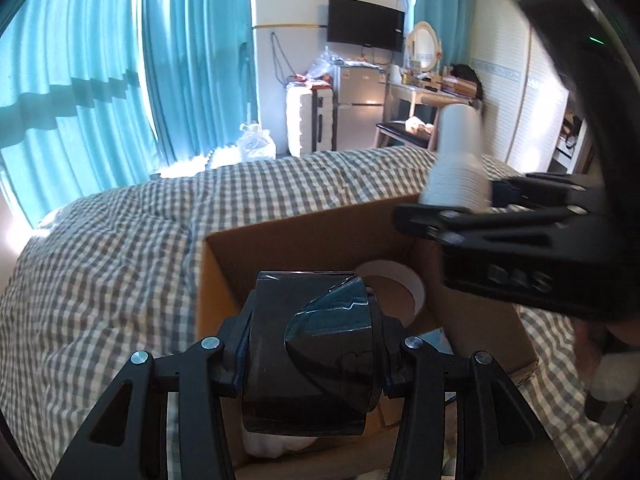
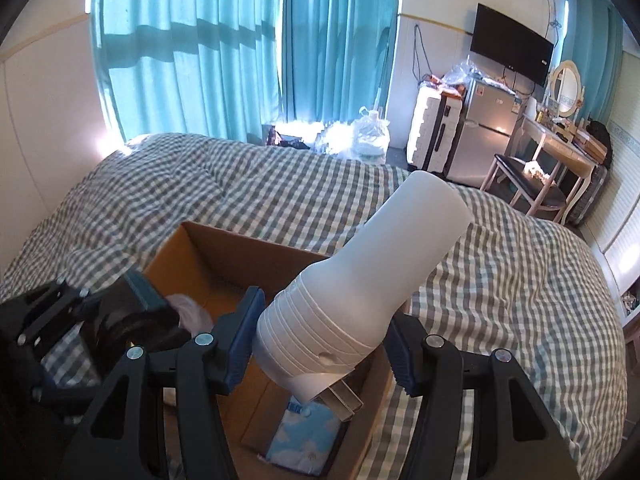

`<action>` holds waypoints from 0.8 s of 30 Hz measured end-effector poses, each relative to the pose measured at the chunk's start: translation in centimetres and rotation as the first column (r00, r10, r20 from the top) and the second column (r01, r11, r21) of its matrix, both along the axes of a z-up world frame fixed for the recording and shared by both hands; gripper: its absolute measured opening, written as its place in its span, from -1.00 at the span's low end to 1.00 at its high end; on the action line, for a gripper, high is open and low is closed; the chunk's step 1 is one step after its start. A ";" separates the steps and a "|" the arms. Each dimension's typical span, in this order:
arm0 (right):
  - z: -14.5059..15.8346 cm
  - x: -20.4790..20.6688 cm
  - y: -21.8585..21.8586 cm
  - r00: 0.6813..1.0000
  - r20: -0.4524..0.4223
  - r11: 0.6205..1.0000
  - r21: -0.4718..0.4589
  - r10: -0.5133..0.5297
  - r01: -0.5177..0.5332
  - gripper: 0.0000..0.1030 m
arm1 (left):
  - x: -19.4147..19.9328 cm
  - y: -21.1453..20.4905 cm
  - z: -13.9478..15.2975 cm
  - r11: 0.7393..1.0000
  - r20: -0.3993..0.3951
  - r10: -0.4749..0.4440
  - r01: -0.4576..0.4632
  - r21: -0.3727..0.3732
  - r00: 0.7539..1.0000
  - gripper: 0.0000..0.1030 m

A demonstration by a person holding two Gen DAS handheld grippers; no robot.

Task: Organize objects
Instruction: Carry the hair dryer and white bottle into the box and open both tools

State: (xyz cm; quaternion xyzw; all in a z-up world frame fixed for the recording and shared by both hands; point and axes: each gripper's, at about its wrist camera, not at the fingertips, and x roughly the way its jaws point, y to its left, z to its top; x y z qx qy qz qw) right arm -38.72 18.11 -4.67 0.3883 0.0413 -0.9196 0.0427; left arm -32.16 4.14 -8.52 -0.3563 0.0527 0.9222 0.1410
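My left gripper (image 1: pixel 314 360) is shut on a glossy black rounded object (image 1: pixel 320 312), held over the near end of an open cardboard box (image 1: pixel 304 240). My right gripper (image 2: pixel 324 344) is shut on the ribbed base of a white bottle-shaped plug-in device (image 2: pixel 384 264), whose metal prongs (image 2: pixel 340 398) point down into the box (image 2: pixel 224 256). From the left wrist view, the right gripper (image 1: pixel 452 200) and the white device (image 1: pixel 456 152) hover above the box's right side. Seen from the right wrist, the left gripper (image 2: pixel 120 312) and its black object (image 2: pixel 132 320) are at the box's left wall.
The box sits on a bed with a grey-checked cover (image 2: pixel 500 280). Inside lie a blue cloud-print tissue pack (image 2: pixel 304 440), a white roll (image 1: pixel 396 284) and a white crumpled item (image 2: pixel 192 312). Teal curtains (image 1: pixel 120 80), a fridge (image 2: pixel 484 140) and a dressing table (image 2: pixel 560 148) stand beyond.
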 end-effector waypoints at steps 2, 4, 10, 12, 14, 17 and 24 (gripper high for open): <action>-0.9 -1.3 0.0 1.000 0.019 1.000 0.007 -0.005 0.005 0.11 | -0.1 0.4 -0.5 1.000 0.009 -0.020 0.020 0.011 1.000 -0.07; -1.3 -1.6 -0.1 1.000 0.024 1.000 0.002 -0.004 0.004 0.11 | -0.2 0.6 -0.9 0.999 0.018 -0.041 0.040 0.027 0.999 -0.07; -2.9 -2.1 0.5 0.997 0.070 0.999 -0.036 -0.010 0.013 0.11 | -1.1 0.3 -2.4 0.997 0.075 -0.043 0.038 0.061 0.996 -0.07; -3.2 -1.9 0.7 0.997 0.081 0.999 -0.052 -0.007 0.012 0.11 | -1.1 0.4 -2.7 0.998 0.079 -0.037 0.033 0.054 0.996 -0.07; -3.3 -1.6 0.8 0.996 0.086 0.998 -0.060 0.000 0.005 0.12 | -0.9 0.4 -2.9 0.999 0.077 -0.034 0.032 0.038 0.996 -0.07; -3.0 -1.2 0.7 0.996 0.086 0.998 -0.061 0.005 0.001 0.12 | -0.7 0.2 -2.5 0.998 0.065 -0.035 0.032 0.049 0.997 -0.02; -0.7 0.0 0.9 0.999 0.032 0.996 -0.082 -0.021 0.024 0.48 | 0.4 -0.5 -1.7 0.996 0.032 -0.026 0.023 0.087 0.999 0.67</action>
